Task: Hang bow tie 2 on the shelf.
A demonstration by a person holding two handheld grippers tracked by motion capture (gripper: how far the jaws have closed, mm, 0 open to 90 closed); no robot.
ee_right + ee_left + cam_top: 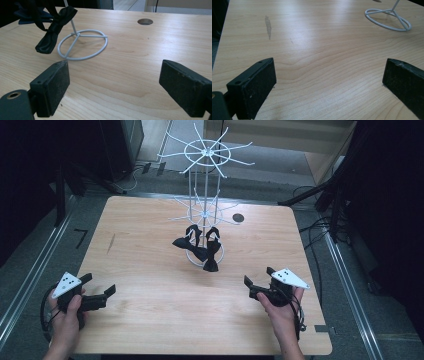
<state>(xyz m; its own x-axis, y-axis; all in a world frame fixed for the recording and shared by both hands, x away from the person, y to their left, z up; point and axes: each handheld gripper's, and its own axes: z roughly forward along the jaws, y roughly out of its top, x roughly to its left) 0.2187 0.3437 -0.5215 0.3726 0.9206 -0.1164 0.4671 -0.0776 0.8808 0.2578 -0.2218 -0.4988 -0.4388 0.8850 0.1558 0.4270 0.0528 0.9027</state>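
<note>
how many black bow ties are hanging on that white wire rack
2. One bow tie hangs on the left side of the white wire rack, low near its base; the other bow tie hangs to its right, dangling lower over the table. None seem hidden.

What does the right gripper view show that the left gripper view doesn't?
Right gripper view alone: black bow ties hanging beside the stand's pole, and a round hole in the table. Left gripper view alone: a grey smear on the wood. Both: the stand's white ring base, the wooden table, and open jaws with nothing between them; the right gripper sits closer to the base than the left gripper.
</note>
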